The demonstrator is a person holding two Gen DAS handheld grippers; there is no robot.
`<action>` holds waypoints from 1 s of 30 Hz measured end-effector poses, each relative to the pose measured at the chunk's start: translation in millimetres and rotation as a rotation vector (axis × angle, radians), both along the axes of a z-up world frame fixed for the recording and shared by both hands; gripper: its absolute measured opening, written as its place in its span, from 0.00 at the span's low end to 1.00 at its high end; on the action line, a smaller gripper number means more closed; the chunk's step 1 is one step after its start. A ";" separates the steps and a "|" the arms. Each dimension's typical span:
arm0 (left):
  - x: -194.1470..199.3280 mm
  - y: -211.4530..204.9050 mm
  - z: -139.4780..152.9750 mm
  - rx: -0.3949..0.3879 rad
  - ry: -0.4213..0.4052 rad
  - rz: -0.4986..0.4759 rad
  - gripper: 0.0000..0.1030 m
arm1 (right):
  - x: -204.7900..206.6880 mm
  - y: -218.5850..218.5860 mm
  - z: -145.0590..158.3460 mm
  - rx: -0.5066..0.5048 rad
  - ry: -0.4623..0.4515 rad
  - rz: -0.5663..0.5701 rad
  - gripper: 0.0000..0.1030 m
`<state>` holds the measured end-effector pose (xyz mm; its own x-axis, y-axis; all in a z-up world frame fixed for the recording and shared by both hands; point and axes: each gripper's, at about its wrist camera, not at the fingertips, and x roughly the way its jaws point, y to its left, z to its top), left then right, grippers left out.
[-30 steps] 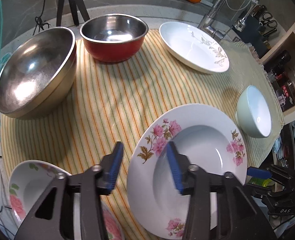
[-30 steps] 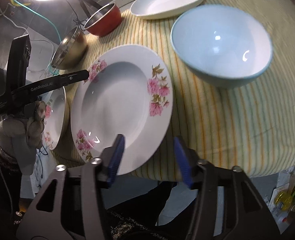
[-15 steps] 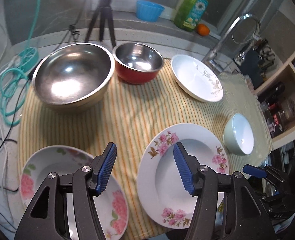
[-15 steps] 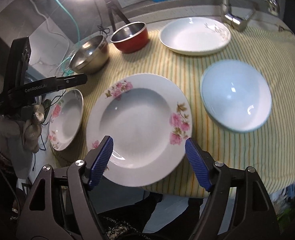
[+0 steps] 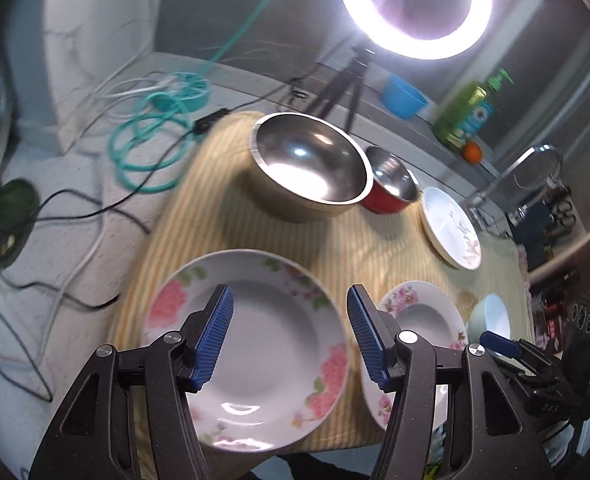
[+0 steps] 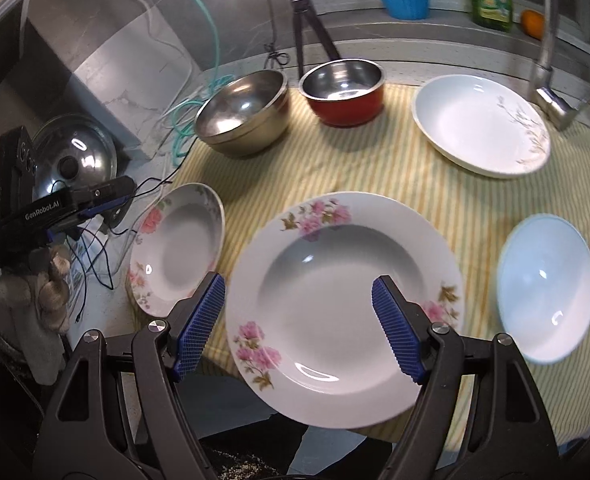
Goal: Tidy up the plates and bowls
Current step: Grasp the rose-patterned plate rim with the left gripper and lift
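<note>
Two empty, wide-open grippers: my left gripper [image 5: 289, 338] hangs over the small floral plate [image 5: 251, 344] at the cloth's left edge, my right gripper [image 6: 297, 326] over the large floral plate [image 6: 345, 286] beside it.

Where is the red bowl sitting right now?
The red bowl sits at the far side of the striped cloth in the right wrist view, between the steel bowl and the white plate.

Glossy flowered plate [image 6: 343, 284], shiny steel bowl [image 6: 243, 114]
</note>
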<state>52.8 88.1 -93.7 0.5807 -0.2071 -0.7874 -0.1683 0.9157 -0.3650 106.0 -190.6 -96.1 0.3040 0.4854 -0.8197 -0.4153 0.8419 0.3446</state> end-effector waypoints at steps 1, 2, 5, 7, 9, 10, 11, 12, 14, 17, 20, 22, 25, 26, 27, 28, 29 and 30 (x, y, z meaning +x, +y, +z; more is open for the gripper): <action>-6.2 6.6 -2.0 -0.005 0.001 0.026 0.57 | 2.1 6.4 0.3 0.002 0.000 0.019 0.76; -10.9 11.6 -4.3 -0.008 0.003 0.049 0.57 | 3.6 12.3 0.4 0.005 0.000 0.035 0.76; -26.2 28.2 -11.5 -0.021 0.004 0.118 0.57 | 7.8 27.8 -0.8 0.007 0.002 0.077 0.76; -35.8 37.0 -17.5 -0.038 0.006 0.153 0.57 | 11.7 38.5 -2.2 0.013 0.008 0.102 0.76; -44.1 44.5 -24.1 -0.039 0.016 0.182 0.57 | 16.6 48.3 -4.5 0.022 0.015 0.123 0.76; -47.9 48.6 -27.3 -0.042 0.020 0.196 0.57 | 19.1 53.7 -5.8 0.026 0.018 0.133 0.76; -51.2 52.1 -30.3 -0.046 0.024 0.207 0.56 | 21.1 57.7 -7.1 0.027 0.019 0.140 0.76; -53.7 53.5 -32.1 -0.047 0.027 0.214 0.55 | 23.4 62.5 -9.1 0.028 0.023 0.148 0.76; -59.2 58.0 -38.0 -0.050 0.037 0.231 0.54 | 27.5 71.8 -13.5 0.029 0.031 0.163 0.75; -63.2 61.8 -46.8 -0.068 0.051 0.243 0.53 | 33.8 88.9 -23.5 0.024 0.056 0.196 0.61; -64.0 62.3 -55.0 -0.098 0.066 0.245 0.48 | 37.8 102.0 -32.5 0.020 0.080 0.216 0.52; -64.4 62.6 -60.8 -0.117 0.076 0.247 0.44 | 41.4 111.3 -40.0 0.020 0.104 0.231 0.44; -64.6 63.5 -65.7 -0.133 0.083 0.244 0.40 | 44.7 121.6 -48.2 0.008 0.118 0.242 0.40; -64.1 63.9 -67.4 -0.136 0.087 0.243 0.40 | 45.9 124.1 -50.1 0.003 0.121 0.244 0.39; -63.8 64.3 -68.4 -0.139 0.089 0.243 0.39 | 47.6 127.0 -52.9 -0.002 0.127 0.245 0.37; -63.5 64.8 -69.6 -0.144 0.090 0.243 0.38 | 49.5 129.0 -55.7 -0.005 0.134 0.246 0.34; -63.1 65.1 -70.9 -0.149 0.091 0.241 0.34 | 51.6 130.3 -58.2 -0.006 0.145 0.247 0.33; -62.2 65.5 -72.4 -0.153 0.095 0.239 0.32 | 52.9 131.1 -60.3 -0.006 0.153 0.245 0.32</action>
<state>-9.4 153.6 -166.1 0.5527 -0.1939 -0.8105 -0.4122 0.7817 -0.4681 158.9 -59.5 -156.4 0.0507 0.5238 -0.8503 -0.5503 0.7252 0.4139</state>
